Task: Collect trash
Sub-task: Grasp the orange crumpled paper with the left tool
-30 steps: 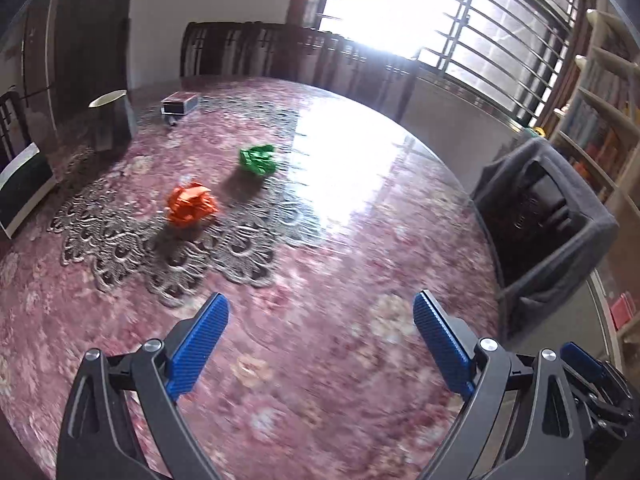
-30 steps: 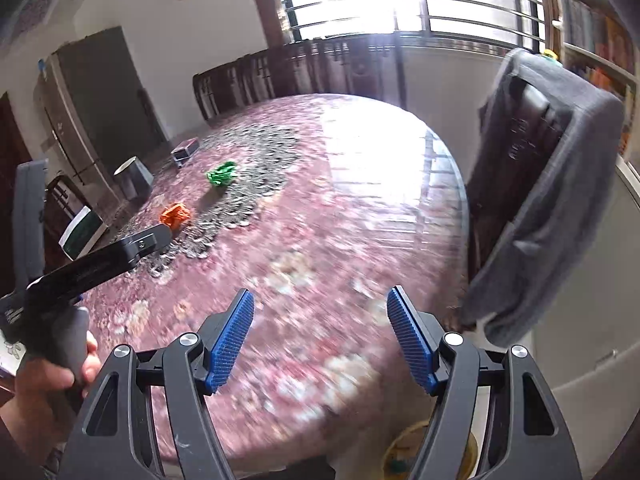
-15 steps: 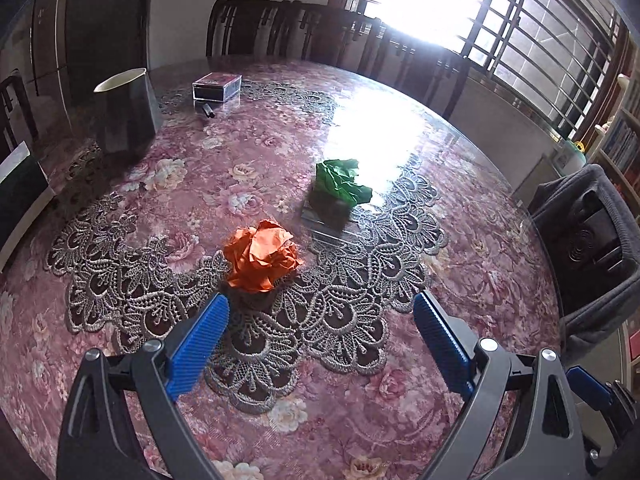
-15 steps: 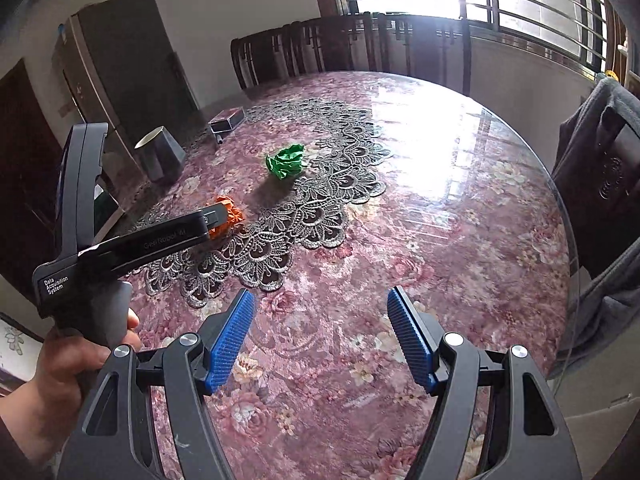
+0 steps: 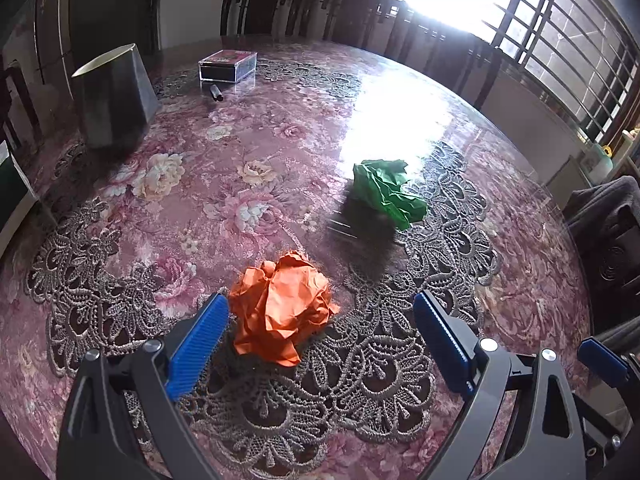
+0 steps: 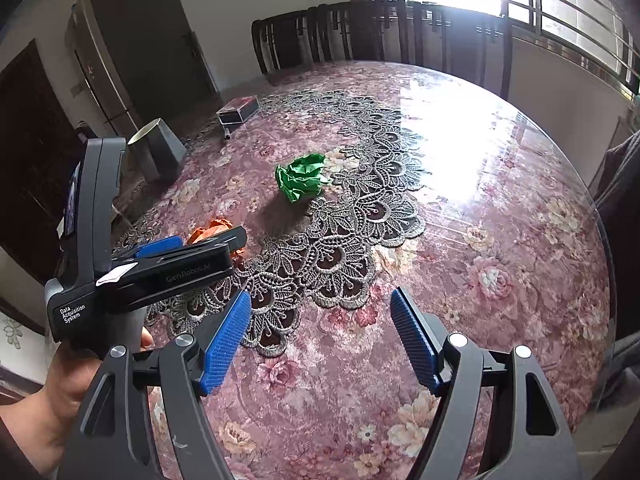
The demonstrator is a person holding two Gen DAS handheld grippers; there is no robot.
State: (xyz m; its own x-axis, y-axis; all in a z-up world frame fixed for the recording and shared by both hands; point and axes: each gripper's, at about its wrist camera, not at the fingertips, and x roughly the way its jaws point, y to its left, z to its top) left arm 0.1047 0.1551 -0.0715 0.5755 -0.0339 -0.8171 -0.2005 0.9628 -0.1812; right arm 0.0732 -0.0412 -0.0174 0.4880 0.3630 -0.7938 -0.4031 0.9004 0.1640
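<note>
Left gripper (image 5: 320, 340): jaws were wide apart, nothing between the pads. It hung low over the lace mat (image 5: 360, 380), and the left pad sat just beside the orange paper ball (image 5: 282, 306); couldn't tell if it was touching.
Orange paper ball: lay on the mat's edge, between the left gripper's fingers but way closer to the left one. From the right wrist camera it was mostly hidden behind the left gripper's body, only a scrap showed (image 6: 210, 230).
Green paper ball (image 5: 386, 192): sat further back on the table (image 5: 240, 152), well apart from the orange one, right at the glare patch from the window. The dark smear in front of it was blurry, probably shadow.
Right gripper (image 6: 320, 340): jaws were apart too, held nothing, hovered over bare tablecloth near the table's front edge, away from both balls.
Left hand (image 6: 60, 400): only partly in frame at the bottom corner, wrapped around the handle.
Dark bin (image 5: 114, 98): stood at the far left side of the table, inside not visible.
Small clear box (image 5: 228, 65): sat at the back, with a dark little thing (image 5: 216, 92) next to it, too small to make out.
Chair with grey cloth (image 5: 608, 220): was cut off at the right edge.
</note>
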